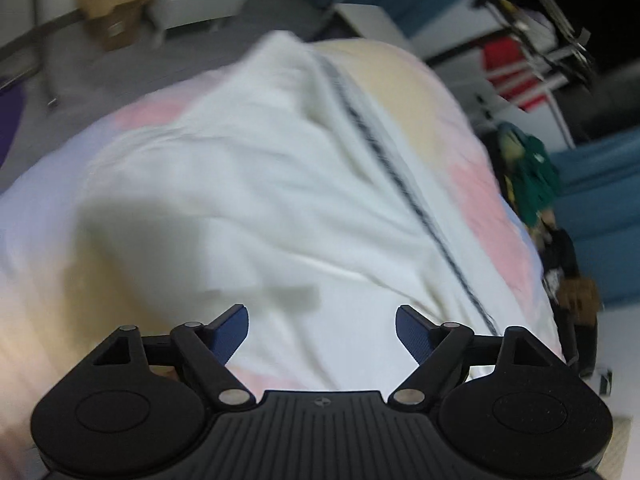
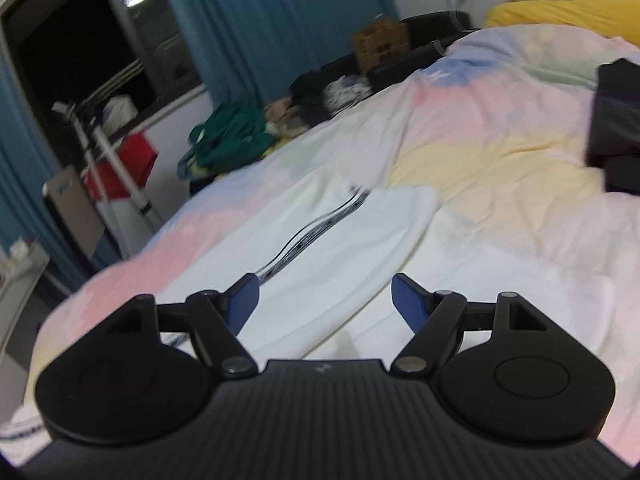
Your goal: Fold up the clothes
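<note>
A white garment with a dark patterned stripe lies spread on the pastel bedspread. My left gripper is open and empty, just above the garment's near part. In the right wrist view the same white garment lies folded over with the stripe running along it. My right gripper is open and empty, hovering over the garment's near end. Both views are blurred.
A folded dark garment lies on the bed at the right. A pile of clothes with a green piece sits beyond the bed's far edge, also visible in the left wrist view. A cardboard box and blue curtains stand behind.
</note>
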Action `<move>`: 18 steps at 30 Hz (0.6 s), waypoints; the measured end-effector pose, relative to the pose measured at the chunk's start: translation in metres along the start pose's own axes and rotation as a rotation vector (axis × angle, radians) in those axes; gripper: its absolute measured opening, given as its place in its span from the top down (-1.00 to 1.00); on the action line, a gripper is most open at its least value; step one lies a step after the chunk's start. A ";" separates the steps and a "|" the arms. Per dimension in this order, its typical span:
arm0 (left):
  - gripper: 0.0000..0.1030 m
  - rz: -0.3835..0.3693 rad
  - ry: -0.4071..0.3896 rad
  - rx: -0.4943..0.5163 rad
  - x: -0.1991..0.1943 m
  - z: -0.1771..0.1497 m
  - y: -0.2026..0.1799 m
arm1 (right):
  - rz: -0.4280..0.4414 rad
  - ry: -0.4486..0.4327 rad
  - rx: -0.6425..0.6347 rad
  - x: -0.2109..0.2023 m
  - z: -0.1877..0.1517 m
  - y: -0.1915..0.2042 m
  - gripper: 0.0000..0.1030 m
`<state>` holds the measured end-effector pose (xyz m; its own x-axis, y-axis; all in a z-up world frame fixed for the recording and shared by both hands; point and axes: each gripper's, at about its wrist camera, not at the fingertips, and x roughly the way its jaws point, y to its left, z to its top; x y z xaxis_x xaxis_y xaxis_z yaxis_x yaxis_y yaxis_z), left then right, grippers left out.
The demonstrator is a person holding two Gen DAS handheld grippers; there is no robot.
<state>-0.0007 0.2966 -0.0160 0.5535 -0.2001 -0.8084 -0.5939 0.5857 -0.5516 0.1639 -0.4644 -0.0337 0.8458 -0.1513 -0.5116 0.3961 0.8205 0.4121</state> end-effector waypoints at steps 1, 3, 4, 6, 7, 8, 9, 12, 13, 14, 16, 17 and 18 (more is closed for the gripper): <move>-0.61 0.012 0.003 -0.017 -0.002 0.001 0.010 | -0.010 -0.011 0.021 -0.004 0.005 -0.008 -0.46; -0.61 0.040 -0.004 -0.080 -0.006 0.004 0.030 | -0.039 -0.030 0.074 -0.010 0.010 -0.026 -0.46; -0.61 0.049 -0.013 -0.114 -0.006 0.004 0.037 | -0.055 -0.040 0.102 -0.014 0.012 -0.036 -0.46; -0.61 0.078 -0.020 -0.159 -0.001 0.004 0.042 | -0.101 -0.056 0.158 -0.019 0.015 -0.054 -0.47; -0.60 0.103 -0.013 -0.171 0.002 0.004 0.047 | -0.138 -0.060 0.186 -0.020 0.013 -0.063 -0.48; -0.57 0.137 -0.003 -0.189 0.004 0.005 0.052 | -0.163 -0.060 0.207 -0.021 0.012 -0.071 -0.49; -0.56 0.150 0.001 -0.204 0.008 0.006 0.054 | -0.186 -0.058 0.224 -0.022 0.011 -0.078 -0.49; -0.53 0.143 0.014 -0.240 0.022 0.008 0.060 | -0.245 -0.093 0.323 -0.031 0.007 -0.105 -0.48; -0.50 0.130 0.020 -0.256 0.025 0.009 0.059 | -0.263 -0.111 0.363 -0.035 0.005 -0.115 -0.48; -0.50 0.112 0.015 -0.254 0.027 0.010 0.056 | -0.295 -0.133 0.394 -0.038 0.005 -0.123 -0.48; -0.51 0.073 0.002 -0.243 0.029 0.012 0.050 | -0.352 -0.160 0.445 -0.042 0.004 -0.140 -0.49; -0.52 0.049 -0.004 -0.234 0.030 0.013 0.048 | -0.372 -0.156 0.467 -0.040 0.003 -0.149 -0.49; -0.52 0.036 -0.007 -0.223 0.032 0.015 0.046 | -0.381 -0.132 0.490 -0.034 0.001 -0.158 -0.49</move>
<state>-0.0016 0.3284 -0.0639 0.5333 -0.1761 -0.8274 -0.7273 0.4040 -0.5548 0.0735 -0.5896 -0.0805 0.6374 -0.4756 -0.6062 0.7695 0.3528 0.5323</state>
